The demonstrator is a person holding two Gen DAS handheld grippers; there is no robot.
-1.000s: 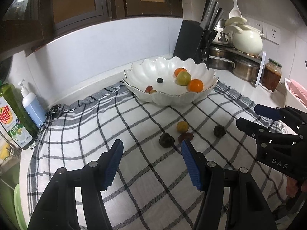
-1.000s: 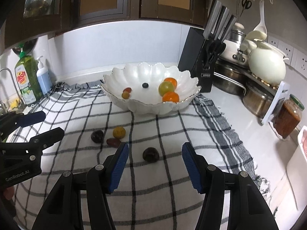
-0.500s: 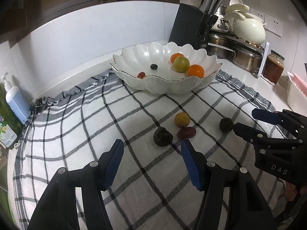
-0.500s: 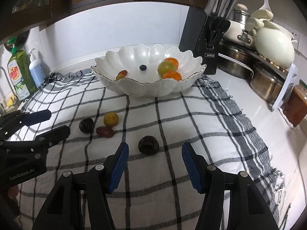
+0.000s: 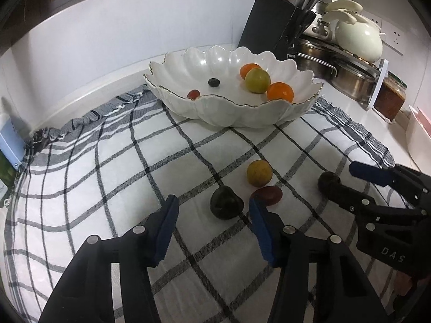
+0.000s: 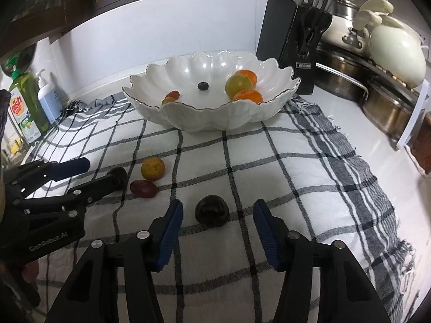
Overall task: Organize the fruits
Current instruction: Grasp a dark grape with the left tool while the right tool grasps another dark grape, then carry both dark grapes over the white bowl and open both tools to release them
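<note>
A white scalloped bowl (image 5: pixel 242 113) (image 6: pixel 210 119) on a checked cloth (image 5: pixel 107 161) holds two oranges, a green fruit and small berries. In front of it lie a yellow fruit (image 5: pixel 259 172) (image 6: pixel 153 168), a red one (image 5: pixel 268 195) (image 6: pixel 143 188) and two dark ones. My left gripper (image 5: pixel 212 200) (image 6: pixel 99 172) is closing, with one dark fruit (image 5: pixel 226 206) (image 6: pixel 118 175) just ahead between its tips, untouched. My right gripper (image 6: pixel 218 204) (image 5: pixel 344 179) is closing too, around the other dark fruit (image 6: pixel 212 211) (image 5: pixel 327 181), its pads clear of it.
A black knife block (image 5: pixel 272 27) (image 6: pixel 285 43) stands behind the bowl, with steel pots (image 6: pixel 388 107) and a white pot (image 5: pixel 358 37) to its right. A jar (image 5: pixel 389 97) sits beyond them. Dish soap (image 6: pixel 23 107) and a pump bottle (image 6: pixel 48 99) stand at the far left.
Both grippers have come down and forward, so each dark fruit now sits between a pair of tips. Both pairs of jaws have narrowed a little.
</note>
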